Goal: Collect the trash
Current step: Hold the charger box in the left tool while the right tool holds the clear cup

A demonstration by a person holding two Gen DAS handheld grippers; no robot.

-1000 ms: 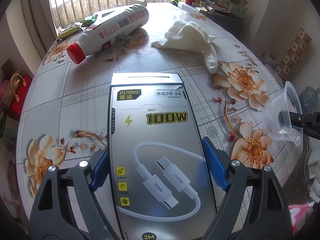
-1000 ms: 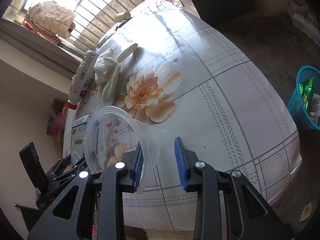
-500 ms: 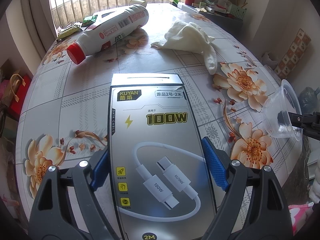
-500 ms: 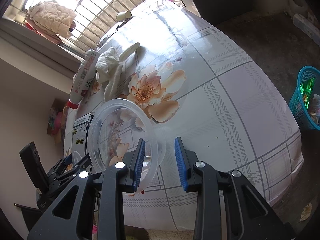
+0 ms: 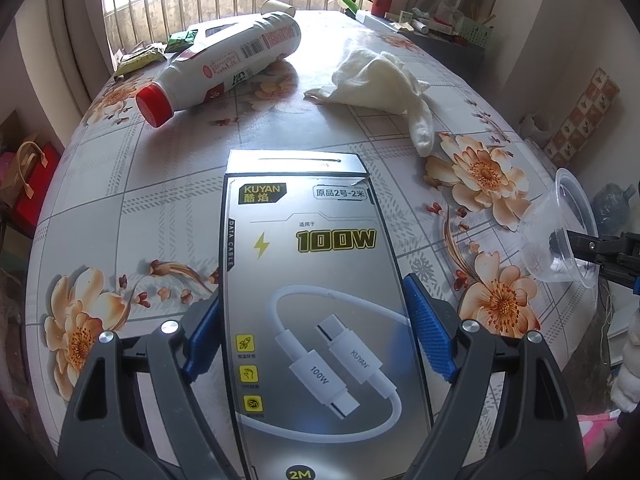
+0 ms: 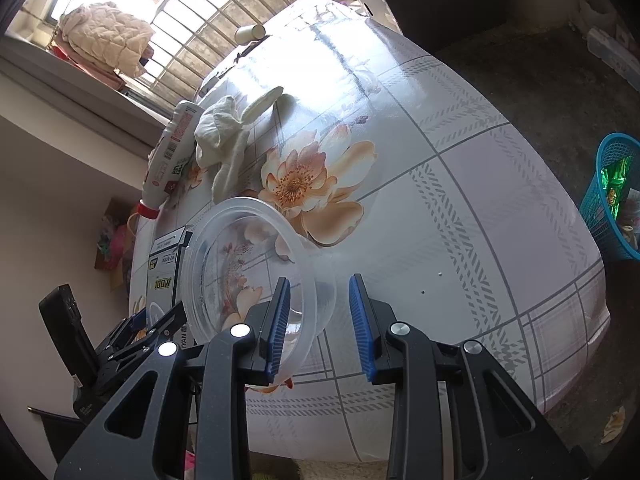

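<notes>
The left gripper clamps a silver cable box by its two long edges, above the table. The right gripper pinches the wall of a clear plastic cup, left pad inside, right pad outside, near the table's edge. At 11 o'clock from the box lies a white bottle, at 1 o'clock a crumpled cloth; bare tablecloth lies between. A blue basket stands on the floor at 3 o'clock.

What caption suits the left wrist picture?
Left gripper clamps a cable box above the flowered table.
</notes>
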